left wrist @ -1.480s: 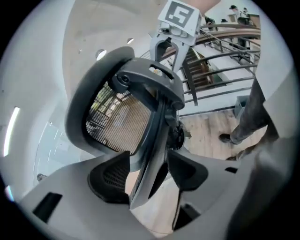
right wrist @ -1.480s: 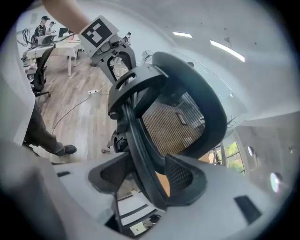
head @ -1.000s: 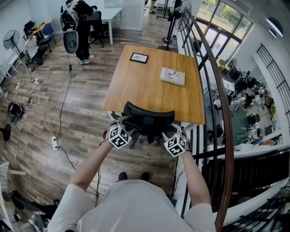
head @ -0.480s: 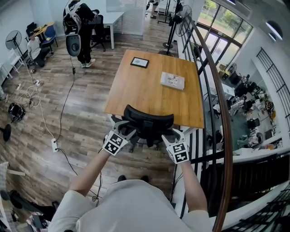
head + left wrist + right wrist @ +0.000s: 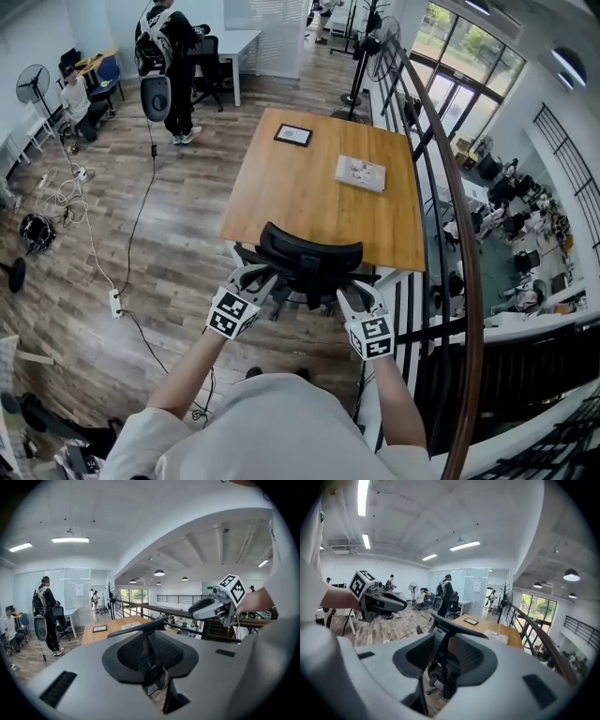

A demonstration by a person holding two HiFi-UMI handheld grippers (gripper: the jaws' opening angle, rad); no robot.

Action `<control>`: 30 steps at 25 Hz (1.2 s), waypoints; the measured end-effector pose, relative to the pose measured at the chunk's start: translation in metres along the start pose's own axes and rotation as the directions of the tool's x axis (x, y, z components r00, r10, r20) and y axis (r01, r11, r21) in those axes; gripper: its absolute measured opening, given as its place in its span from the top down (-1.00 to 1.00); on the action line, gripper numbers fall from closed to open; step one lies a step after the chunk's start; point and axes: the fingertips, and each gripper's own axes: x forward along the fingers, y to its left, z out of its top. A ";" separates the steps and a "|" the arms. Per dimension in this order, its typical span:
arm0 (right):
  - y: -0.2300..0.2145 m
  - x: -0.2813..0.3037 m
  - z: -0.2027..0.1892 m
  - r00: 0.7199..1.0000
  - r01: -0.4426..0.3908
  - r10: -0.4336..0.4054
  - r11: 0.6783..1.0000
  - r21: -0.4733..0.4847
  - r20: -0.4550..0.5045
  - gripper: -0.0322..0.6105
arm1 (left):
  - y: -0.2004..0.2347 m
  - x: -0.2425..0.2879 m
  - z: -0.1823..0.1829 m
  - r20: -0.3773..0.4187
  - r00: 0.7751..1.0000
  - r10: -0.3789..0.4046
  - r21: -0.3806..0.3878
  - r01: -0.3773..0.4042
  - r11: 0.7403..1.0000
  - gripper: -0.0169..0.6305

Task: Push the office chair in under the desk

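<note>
Head view: left gripper (image 5: pixel 255 281) and right gripper (image 5: pixel 353 298) have drawn back from the chair (image 5: pixel 310 255), their jaws just closing partway on nothing. It sits tucked at the near edge of the desk (image 5: pixel 300 192); the push looks done.

Counter (image 5: pixel 309 192): wood top, smooth, warm tone, soft satin sheen. Office chair (image 5: pixel 310 253): black matt plastic headrest and frame; the back panel looks like dark mesh cloth in both gripper views. Floor (image 5: pixel 173 239): wood-look planks, grey-brown, visible grain, low sheen. Sheet (image 5: pixel 361 172) on counter: white, matt, paper or card. Frame (image 5: pixel 293 135): dark rim, glossy face. Person's shirt (image 5: pixel 272 427): pale matt cloth.
</note>
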 end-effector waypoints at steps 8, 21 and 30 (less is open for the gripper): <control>0.009 -0.017 0.009 1.000 0.013 -0.013 1.000 -0.019 0.014 0.74 | -0.001 -0.020 0.008 0.037 0.999 0.029 -0.048 -0.027 0.999 0.89; -0.003 -0.045 0.043 0.983 0.083 -0.091 0.995 0.055 0.158 0.89 | -0.005 -0.038 0.030 0.114 0.994 -0.004 -0.046 0.009 0.999 0.97; -0.009 -0.053 0.049 0.978 0.097 -0.110 0.992 0.079 0.178 0.89 | -0.005 -0.034 0.038 0.126 0.992 -0.008 -0.042 0.013 0.999 0.97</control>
